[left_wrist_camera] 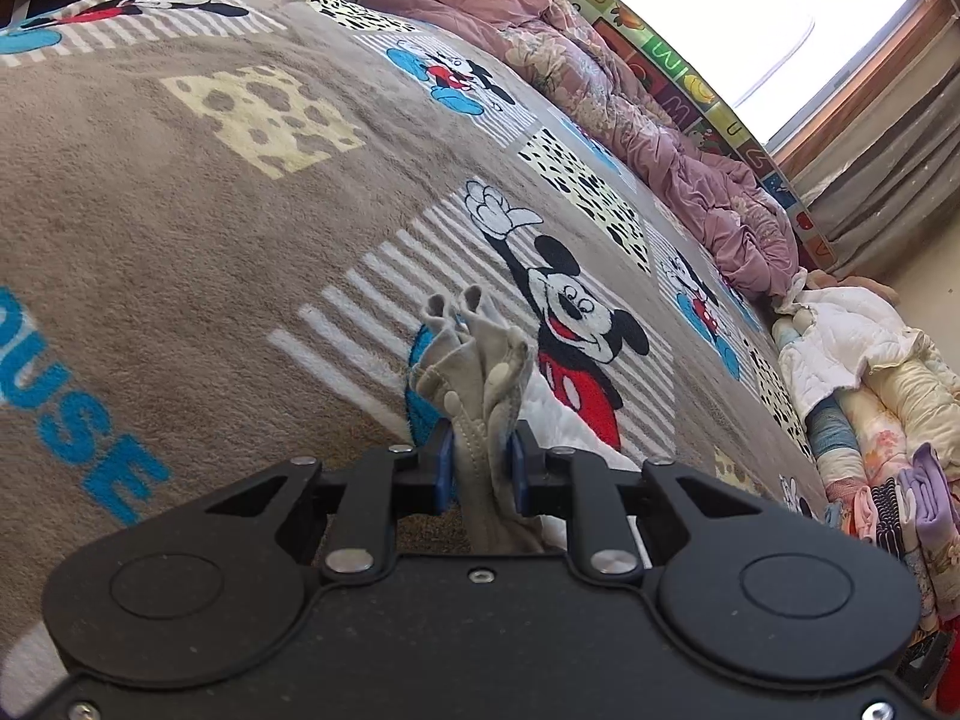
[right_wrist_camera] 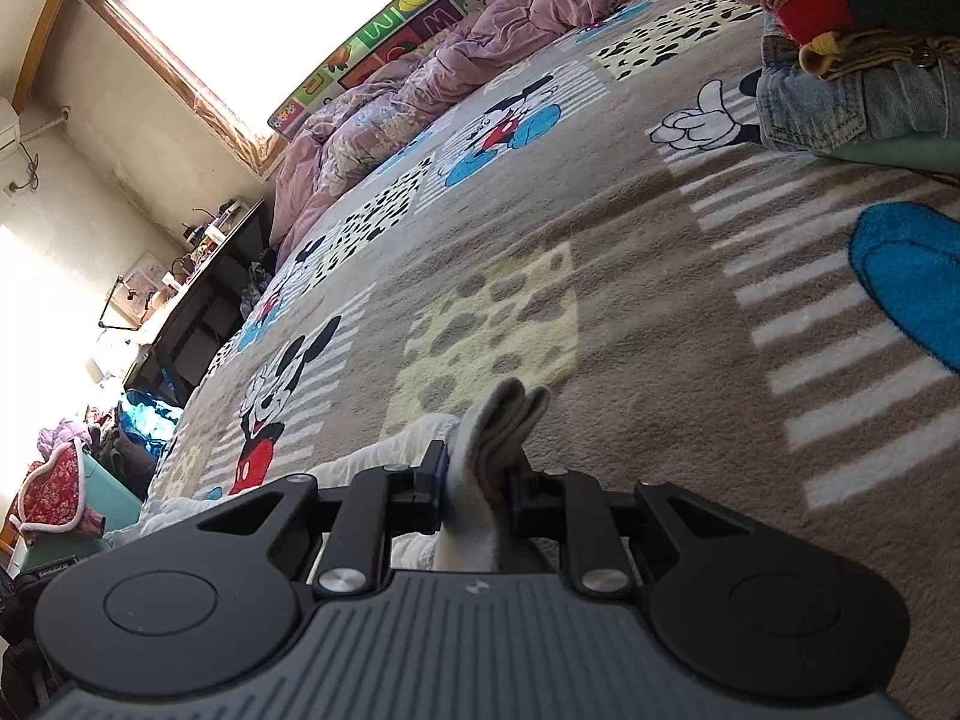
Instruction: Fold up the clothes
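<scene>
Between the left gripper's [left_wrist_camera: 480,468] blue-padded jaws sits a bunched edge of a grey-beige garment [left_wrist_camera: 480,372], pinched tight, its folds sticking forward past the tips. Just beyond and beneath the claw lies white quilted fabric [left_wrist_camera: 558,420], on a Mickey Mouse blanket [left_wrist_camera: 180,228]. Ahead and to the right of the claw, a mauve duvet [left_wrist_camera: 660,138] is heaped along the far edge; folded clothes [left_wrist_camera: 888,480] are stacked at far right.

The right gripper [right_wrist_camera: 477,480] is likewise clamped on grey-beige cloth [right_wrist_camera: 498,420], probably the same garment's other corner; holding two corners apart would keep the piece taut for laying flat. White fabric [right_wrist_camera: 384,456] trails left of this claw. Ahead and to the right sits a stack topped off with denim jeans [right_wrist_camera: 840,102].
</scene>
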Available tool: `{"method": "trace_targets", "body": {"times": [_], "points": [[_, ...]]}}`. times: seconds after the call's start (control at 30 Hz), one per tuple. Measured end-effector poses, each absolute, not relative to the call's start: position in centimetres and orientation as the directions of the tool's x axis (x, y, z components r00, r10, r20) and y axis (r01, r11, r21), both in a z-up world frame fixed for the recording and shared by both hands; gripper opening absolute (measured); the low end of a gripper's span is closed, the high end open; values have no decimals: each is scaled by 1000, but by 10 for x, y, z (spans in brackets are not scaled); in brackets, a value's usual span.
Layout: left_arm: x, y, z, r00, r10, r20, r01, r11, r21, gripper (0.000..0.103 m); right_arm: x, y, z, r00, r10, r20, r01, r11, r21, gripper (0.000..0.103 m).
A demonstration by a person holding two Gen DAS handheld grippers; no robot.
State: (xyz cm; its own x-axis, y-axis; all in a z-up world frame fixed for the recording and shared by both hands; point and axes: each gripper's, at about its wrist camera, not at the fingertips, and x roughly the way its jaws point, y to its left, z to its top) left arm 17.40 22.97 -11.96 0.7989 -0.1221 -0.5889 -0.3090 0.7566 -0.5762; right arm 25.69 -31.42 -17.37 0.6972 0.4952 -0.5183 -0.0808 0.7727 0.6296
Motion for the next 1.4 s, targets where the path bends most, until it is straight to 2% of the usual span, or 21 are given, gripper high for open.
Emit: {"method": "trace_targets", "body": {"times": [0.13,0.2,0.3,0.4,0.53,0.73,0.87,1.17,1.4], "points": [[168,232,-135,772,-112,-626,-344,754,-559,17,263,-315,-181,687,455,-566,-49,807,589,25],[168,233,-141,755,-105,-648,-363,755,-546,22,261,-317,-184,691,430,-580,-27,818,574,41],[167,236,-144,744,-102,-660,-375,755,-539,32,257,-325,-183,707,418,-571,-15,816,578,53],[167,235,-136,736,-78,-673,-369,787,-495,49,255,-325,-175,710,397,-582,-49,852,521,54],[165,233,-122,731,-10,-683,-374,830,-412,50,254,-316,-160,704,389,-595,-140,897,420,54],[170,236,-106,745,11,-667,-354,854,-381,50,255,-291,-136,682,409,-606,-301,912,277,55],[188,230,-94,747,-4,-665,-288,899,-330,50,261,-275,-128,635,457,-624,-382,887,260,60],[235,208,-101,702,-52,-711,-78,986,-149,50,280,-254,-136,568,458,-683,-461,865,196,61],[258,209,-107,674,-57,-737,-47,992,-119,51,291,-246,-144,524,465,-714,-503,845,181,62]]}}
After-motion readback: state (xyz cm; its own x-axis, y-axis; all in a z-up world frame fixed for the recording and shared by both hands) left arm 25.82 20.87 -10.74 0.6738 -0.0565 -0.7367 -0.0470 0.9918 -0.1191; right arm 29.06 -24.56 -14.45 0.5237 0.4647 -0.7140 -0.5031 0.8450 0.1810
